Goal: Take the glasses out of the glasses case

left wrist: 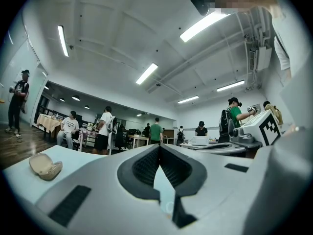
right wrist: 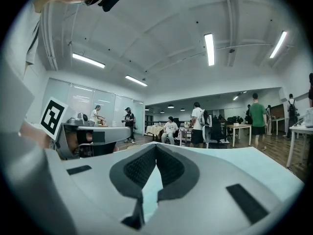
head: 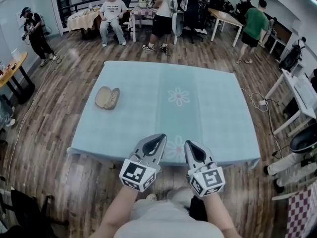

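Observation:
A tan glasses case (head: pixel 107 97) lies open on the far left part of the light blue tablecloth (head: pixel 213 108). It also shows low at the left of the left gripper view, as the case (left wrist: pixel 45 166). I cannot make out glasses in it. My left gripper (head: pixel 159 138) hangs over the table's near edge, well right of and nearer than the case. Its jaws meet at the tips, shut on nothing (left wrist: pixel 159 148). My right gripper (head: pixel 189 144) is beside it, also shut and empty (right wrist: pixel 156 147).
The cloth has faint flower prints (head: pixel 179 96). Wooden floor (head: pixel 54 118) surrounds the table. Several people stand or sit at the back of the room near other tables (head: pixel 225 18). A white desk (head: pixel 302 90) and a cable (head: pixel 257 100) are at the right.

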The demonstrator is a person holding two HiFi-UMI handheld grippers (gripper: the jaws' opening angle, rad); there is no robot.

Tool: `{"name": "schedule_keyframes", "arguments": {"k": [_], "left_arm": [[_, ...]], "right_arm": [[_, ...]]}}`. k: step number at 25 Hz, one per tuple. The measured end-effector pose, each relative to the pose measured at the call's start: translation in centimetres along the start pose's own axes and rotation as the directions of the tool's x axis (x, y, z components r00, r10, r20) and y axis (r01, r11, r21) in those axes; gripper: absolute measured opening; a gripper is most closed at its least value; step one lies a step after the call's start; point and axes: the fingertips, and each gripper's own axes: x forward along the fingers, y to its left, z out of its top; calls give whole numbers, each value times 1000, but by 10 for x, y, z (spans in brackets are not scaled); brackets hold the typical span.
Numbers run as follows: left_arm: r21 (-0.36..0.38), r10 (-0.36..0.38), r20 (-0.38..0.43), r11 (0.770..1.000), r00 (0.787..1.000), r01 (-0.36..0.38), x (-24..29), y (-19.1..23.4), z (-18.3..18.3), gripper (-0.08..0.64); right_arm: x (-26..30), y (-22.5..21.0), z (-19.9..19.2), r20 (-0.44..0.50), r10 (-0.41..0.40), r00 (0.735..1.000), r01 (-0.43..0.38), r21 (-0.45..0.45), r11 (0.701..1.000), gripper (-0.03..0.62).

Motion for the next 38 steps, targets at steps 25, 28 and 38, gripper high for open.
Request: {"name": "schedule_keyframes", "arguments": {"k": [25, 28, 38], "left_arm": [[9, 214, 9, 977, 977, -214, -51, 104, 11, 9], [6, 247, 8, 969, 969, -247, -62, 131, 12, 8], [6, 262, -8, 965, 965, -262, -78, 206, 20, 8]], "right_arm": [[78, 66, 7, -11, 173, 985, -173, 0, 985, 8], [102, 83, 9, -12, 200, 980, -200, -5, 980, 8], [172, 123, 19, -16, 217, 976, -217, -3, 976, 8]]}}
